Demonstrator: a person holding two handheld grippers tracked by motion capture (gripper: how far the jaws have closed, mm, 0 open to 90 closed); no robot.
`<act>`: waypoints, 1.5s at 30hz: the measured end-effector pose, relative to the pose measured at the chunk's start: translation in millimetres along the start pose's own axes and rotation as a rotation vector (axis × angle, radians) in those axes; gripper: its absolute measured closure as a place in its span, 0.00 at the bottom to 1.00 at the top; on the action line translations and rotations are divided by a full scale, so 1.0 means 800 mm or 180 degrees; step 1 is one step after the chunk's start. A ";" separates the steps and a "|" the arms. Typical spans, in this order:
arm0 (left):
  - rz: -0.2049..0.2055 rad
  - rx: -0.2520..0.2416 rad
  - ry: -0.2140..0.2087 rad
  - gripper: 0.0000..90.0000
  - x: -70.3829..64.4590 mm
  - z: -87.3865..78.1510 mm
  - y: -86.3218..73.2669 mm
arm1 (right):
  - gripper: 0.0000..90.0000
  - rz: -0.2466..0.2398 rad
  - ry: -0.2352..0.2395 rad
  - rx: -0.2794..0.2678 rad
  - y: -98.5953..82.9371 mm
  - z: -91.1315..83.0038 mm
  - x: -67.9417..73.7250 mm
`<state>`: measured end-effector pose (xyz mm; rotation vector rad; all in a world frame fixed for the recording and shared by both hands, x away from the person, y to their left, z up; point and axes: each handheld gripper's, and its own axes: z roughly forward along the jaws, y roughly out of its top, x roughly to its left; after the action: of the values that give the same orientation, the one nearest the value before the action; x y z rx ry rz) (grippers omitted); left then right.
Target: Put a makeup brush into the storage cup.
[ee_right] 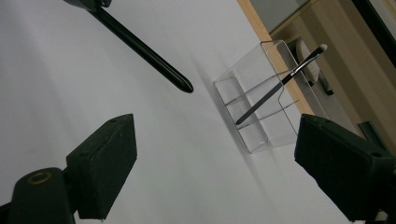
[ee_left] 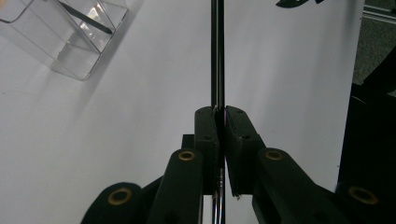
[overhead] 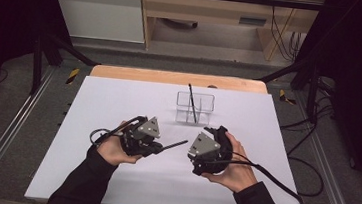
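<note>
Brush (overhead: 174,144) pinched in left gripper (overhead: 157,148), above the table (overhead: 119,101). Right gripper (ee_right: 215,154) spread, empty. Clear organizer (overhead: 194,108) holds one leaning brush (overhead: 192,103).

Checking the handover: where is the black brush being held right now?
High view: the black brush sits clamped in the left gripper, pointing toward the right gripper, near the clear organizer.

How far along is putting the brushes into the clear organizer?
One brush already stands tilted in the clear organizer. The left gripper is shut on a second brush, holding it above the white mat, apart from the organizer. The right gripper is open and holds nothing. Left to do: carry the second brush over and drop it into a compartment.
</note>
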<state>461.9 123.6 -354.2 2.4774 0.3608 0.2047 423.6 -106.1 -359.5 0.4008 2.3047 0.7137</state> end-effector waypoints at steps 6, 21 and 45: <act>0.0032 -0.0021 -0.0109 0.93 -0.002 0.003 0.005 | 0.16 -0.0186 0.0039 0.0038 0.006 0.003 0.009; 0.0085 -0.0021 -0.0244 0.93 -0.004 0.010 0.016 | 0.27 -0.0587 0.0152 0.0113 0.020 0.009 0.023; 0.0146 0.0094 -0.0334 0.93 -0.004 0.015 0.026 | 0.62 -0.1144 0.0347 0.0163 0.031 0.019 0.035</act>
<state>465.8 99.5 -351.6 2.5153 0.2647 0.0881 416.3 -67.6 -368.5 -0.0345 2.4120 0.5076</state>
